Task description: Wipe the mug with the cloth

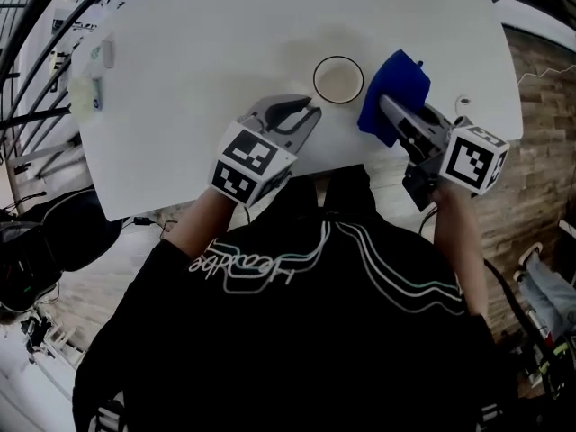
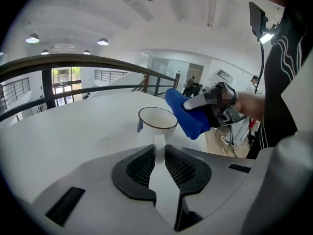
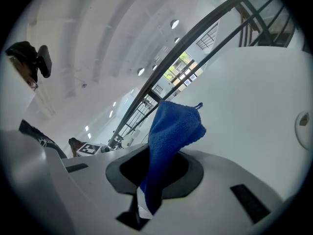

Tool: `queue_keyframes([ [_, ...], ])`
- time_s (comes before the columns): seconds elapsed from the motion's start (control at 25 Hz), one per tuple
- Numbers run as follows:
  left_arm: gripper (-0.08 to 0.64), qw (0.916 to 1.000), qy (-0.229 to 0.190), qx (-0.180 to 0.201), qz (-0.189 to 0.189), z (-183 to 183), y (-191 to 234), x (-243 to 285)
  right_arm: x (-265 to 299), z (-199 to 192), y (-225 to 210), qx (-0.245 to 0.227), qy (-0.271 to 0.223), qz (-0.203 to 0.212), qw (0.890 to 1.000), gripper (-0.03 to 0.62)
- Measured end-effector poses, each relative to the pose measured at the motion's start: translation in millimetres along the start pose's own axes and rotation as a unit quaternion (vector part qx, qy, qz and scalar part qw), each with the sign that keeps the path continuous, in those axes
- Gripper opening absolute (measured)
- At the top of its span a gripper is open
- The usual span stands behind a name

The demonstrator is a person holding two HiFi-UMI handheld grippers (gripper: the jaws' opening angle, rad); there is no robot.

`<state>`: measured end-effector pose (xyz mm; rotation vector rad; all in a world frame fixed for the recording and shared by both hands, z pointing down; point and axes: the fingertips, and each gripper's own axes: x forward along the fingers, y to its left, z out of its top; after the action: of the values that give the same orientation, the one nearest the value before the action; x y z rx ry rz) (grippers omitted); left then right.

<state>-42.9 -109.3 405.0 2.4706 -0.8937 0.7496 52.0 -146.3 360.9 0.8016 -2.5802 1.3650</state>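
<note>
While clamped down on the handle [image 2: 159, 142], lying low on the white table [image 1: 225, 34] and angled toward the far right: left gripper [image 1: 310, 112], jaws drawn in on that thin white strip, nothing else between them. At the end of the handle, the mug [image 1: 338, 79], white with a dark line round the rim, upright, close to the table's near edge, mouth open to the head view and pale inside.

Over on the other side, right gripper [image 1: 387, 106], jaws closed on the blue cloth [image 1: 396, 84], fabric bunched round the tips and poking out past them in a folded wad. In the right gripper view, cloth rising straight up out of the closed jaws, a little hanging loop at its top corner, a white label down at the bottom.

Cloth just to the right of the mug, at about rim height in the left gripper view and overlapping the mug's right side there. Touching or barely apart, cannot tell.

Left marker cube [image 1: 247, 162] and right marker cube [image 1: 474, 157] both turned up toward the head camera. Black jacket [image 1: 297, 331] with pale stripes filling the bottom of that view, a forearm reaching out to each gripper. Far left edge of the table: two small items [image 1: 95, 94], too small to make out. Beyond the table, dark railings [image 2: 73, 62].
</note>
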Motion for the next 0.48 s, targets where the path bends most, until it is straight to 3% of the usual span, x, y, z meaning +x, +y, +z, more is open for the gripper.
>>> queue_keyframes([
  [0.48, 0.074, 0.9966, -0.006, -0.032, 0.076, -3, 6, 0, 28, -7, -17, 0.02, 0.054, 0.054, 0.997, 0.051],
])
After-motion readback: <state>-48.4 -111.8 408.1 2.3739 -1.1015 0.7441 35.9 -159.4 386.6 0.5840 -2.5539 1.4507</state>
